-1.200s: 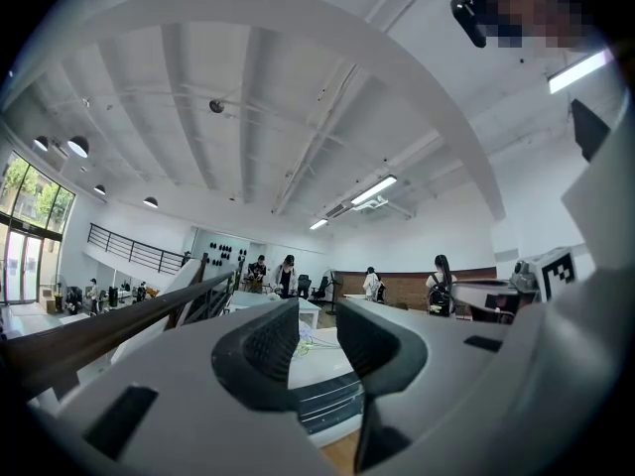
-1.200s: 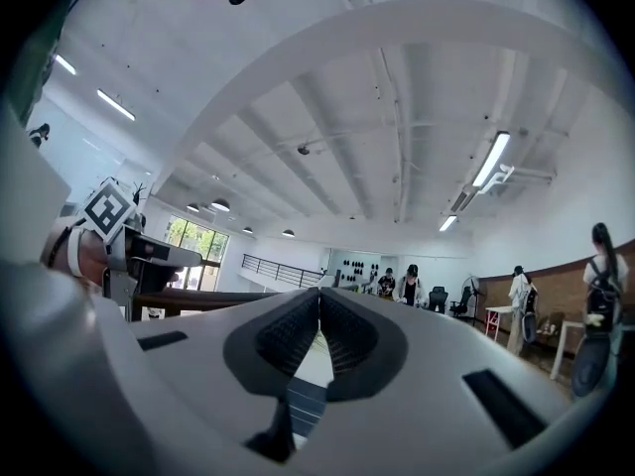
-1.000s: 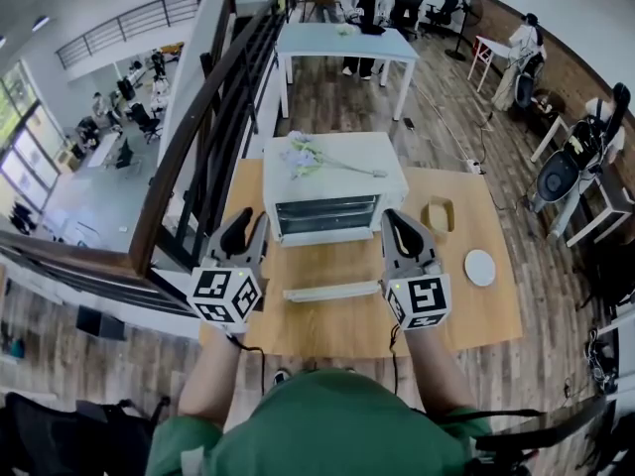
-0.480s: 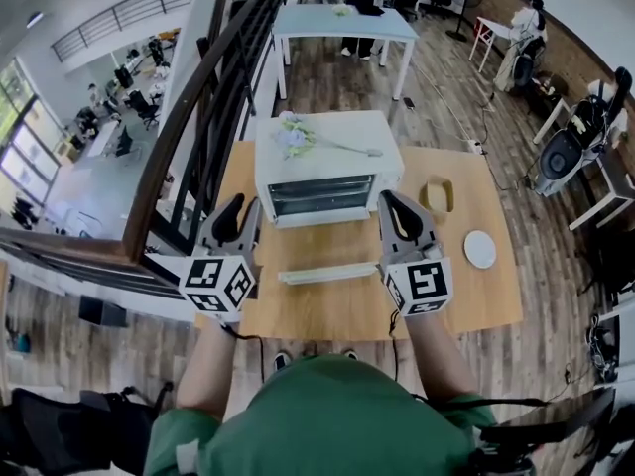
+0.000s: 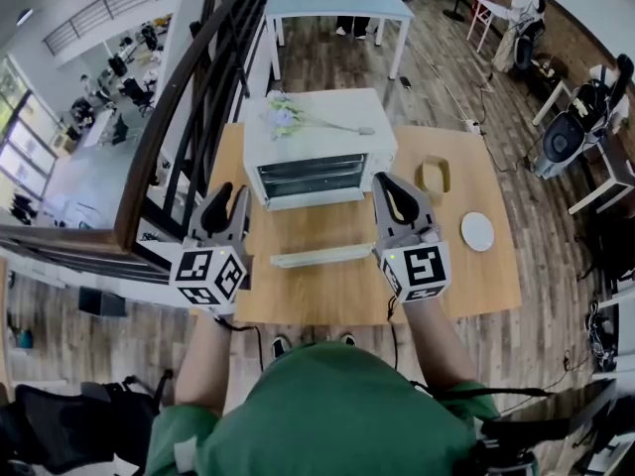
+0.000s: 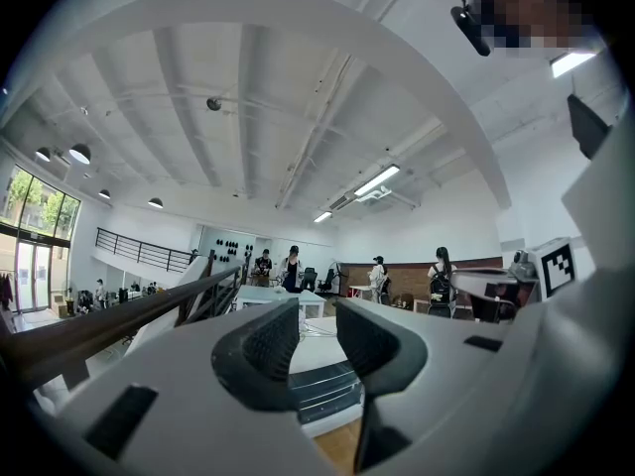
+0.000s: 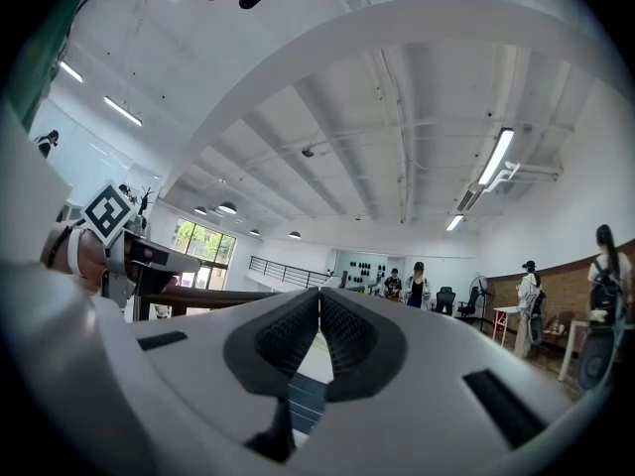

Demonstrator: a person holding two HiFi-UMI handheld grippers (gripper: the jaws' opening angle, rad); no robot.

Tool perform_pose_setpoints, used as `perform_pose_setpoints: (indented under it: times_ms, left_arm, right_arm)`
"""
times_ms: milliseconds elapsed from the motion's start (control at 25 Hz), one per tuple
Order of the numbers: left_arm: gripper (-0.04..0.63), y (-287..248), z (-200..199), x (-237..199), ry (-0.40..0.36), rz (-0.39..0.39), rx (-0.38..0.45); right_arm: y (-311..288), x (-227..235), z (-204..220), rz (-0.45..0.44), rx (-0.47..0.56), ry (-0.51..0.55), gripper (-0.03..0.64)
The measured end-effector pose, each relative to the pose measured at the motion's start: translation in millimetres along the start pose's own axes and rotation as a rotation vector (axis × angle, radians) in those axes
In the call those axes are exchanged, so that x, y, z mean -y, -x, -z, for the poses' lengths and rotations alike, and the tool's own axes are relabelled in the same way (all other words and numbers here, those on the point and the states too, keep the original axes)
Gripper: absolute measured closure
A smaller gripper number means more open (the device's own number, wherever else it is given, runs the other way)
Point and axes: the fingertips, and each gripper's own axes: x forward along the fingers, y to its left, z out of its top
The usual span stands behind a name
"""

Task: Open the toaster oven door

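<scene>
With the right gripper (image 5: 390, 194) clenched on nothing, jaws pressed together, and the left gripper (image 5: 230, 206) released, jaws apart around empty air, flanked the lowered door (image 5: 322, 256) from either side. Could not tell whether either gripper touched it.

Found the toaster oven (image 5: 317, 147), white, at the far middle of the wooden table (image 5: 496, 300), its front facing near. Saw the door folded down flat toward the near edge, showing as a white strip between the two grippers. Made out wire racks in the open mouth. Spotted pale flowers (image 5: 286, 117) lying on the oven's roof.

Farther right on the table, saw a tan dish (image 5: 434, 178) near the oven and a white plate (image 5: 477, 232) toward the right edge. Left of the table, noted a dark railing (image 5: 174, 132); beyond its far side, a white table (image 5: 337, 3).
</scene>
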Motion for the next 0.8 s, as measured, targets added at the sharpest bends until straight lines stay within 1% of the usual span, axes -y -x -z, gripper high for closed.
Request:
perform_pose_setpoints:
  times_ms: [520, 800]
  left_arm:
    - [0.468, -1, 12, 11, 0.01, -0.024, -0.006]
    - [0.468, -1, 12, 24, 0.009, -0.04, -0.013]
  right_arm:
    - [5, 9, 8, -0.027, 0.001, -0.005, 0.594]
    - [13, 19, 7, -0.046, 0.006, -0.013, 0.594]
